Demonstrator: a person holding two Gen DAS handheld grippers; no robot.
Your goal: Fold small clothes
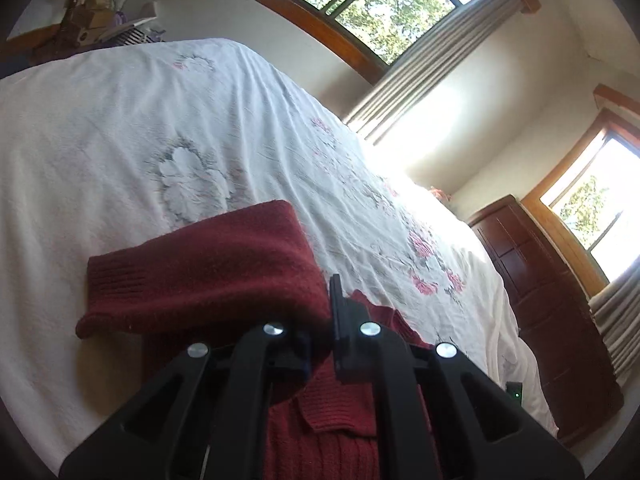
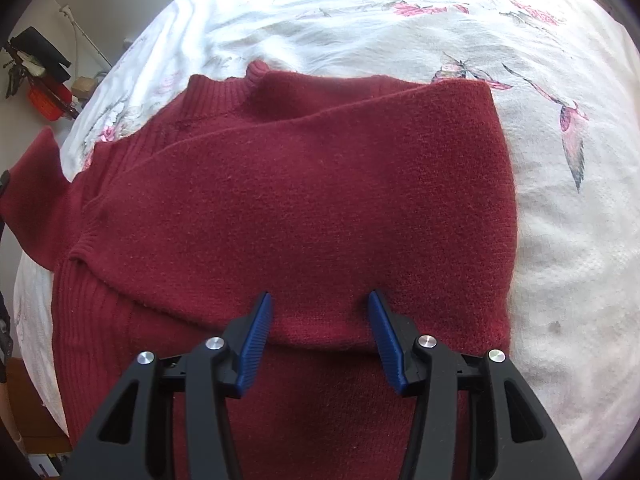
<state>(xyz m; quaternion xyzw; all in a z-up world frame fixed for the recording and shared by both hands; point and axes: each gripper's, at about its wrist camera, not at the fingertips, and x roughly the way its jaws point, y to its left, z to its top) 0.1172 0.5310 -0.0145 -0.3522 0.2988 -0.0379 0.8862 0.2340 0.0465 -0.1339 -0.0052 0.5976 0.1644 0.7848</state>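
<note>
The dark red knitted sweater (image 2: 304,184) lies spread on the bed just ahead of my right gripper (image 2: 320,300), one sleeve already laid across its body and the ribbed collar at the far edge. It looks soft, fuzzy and fairly thick, so I judge it will sag and drape the moment it is lifted, with no stiffness to carry a crease by itself. The wool should grip well against my ribbed blue pads (image 2: 256,344), so slipping worries me little; stretching the knit worries me more. I would take hold at a doubled edge or a ribbed hem, where the fabric is firmest.

My right gripper hangs released, its jaws wide apart over the near folded edge and holding nothing. My left gripper (image 1: 320,312) is clenched on a fold of the sweater, with a cuffed sleeve (image 1: 208,268) bunched just ahead and to the left of its fingers.

Beyond the sweater stretches the white floral bedspread (image 2: 540,240), rumpled and soft underneath. Far ahead of my left gripper are a window (image 1: 376,4) with grey curtains and, to the right, a dark wooden dresser (image 1: 540,292)
</note>
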